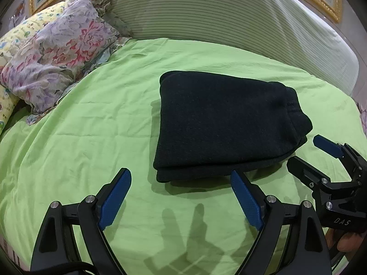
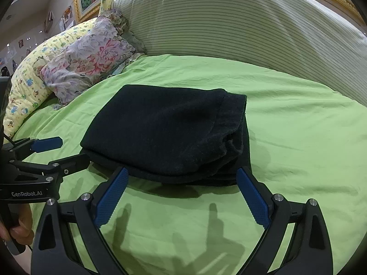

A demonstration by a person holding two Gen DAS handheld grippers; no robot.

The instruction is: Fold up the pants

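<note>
Black pants (image 1: pixel 220 123) lie folded into a thick rectangular stack on the green bed sheet (image 1: pixel 91 137); they also show in the right wrist view (image 2: pixel 165 133). My left gripper (image 1: pixel 181 178) is open and empty, just in front of the stack's near edge. My right gripper (image 2: pixel 182 176) is open and empty, its fingertips at the stack's near edge. The right gripper shows in the left wrist view (image 1: pixel 305 153) beside the stack's right corner. The left gripper shows in the right wrist view (image 2: pixel 68 151) at the stack's left corner.
A floral pillow (image 1: pixel 57 52) and a yellow patterned pillow (image 2: pixel 29 84) lie at the back left. A striped padded headboard (image 1: pixel 229 16) curves behind the bed. Green sheet (image 2: pixel 298 137) spreads on all sides of the pants.
</note>
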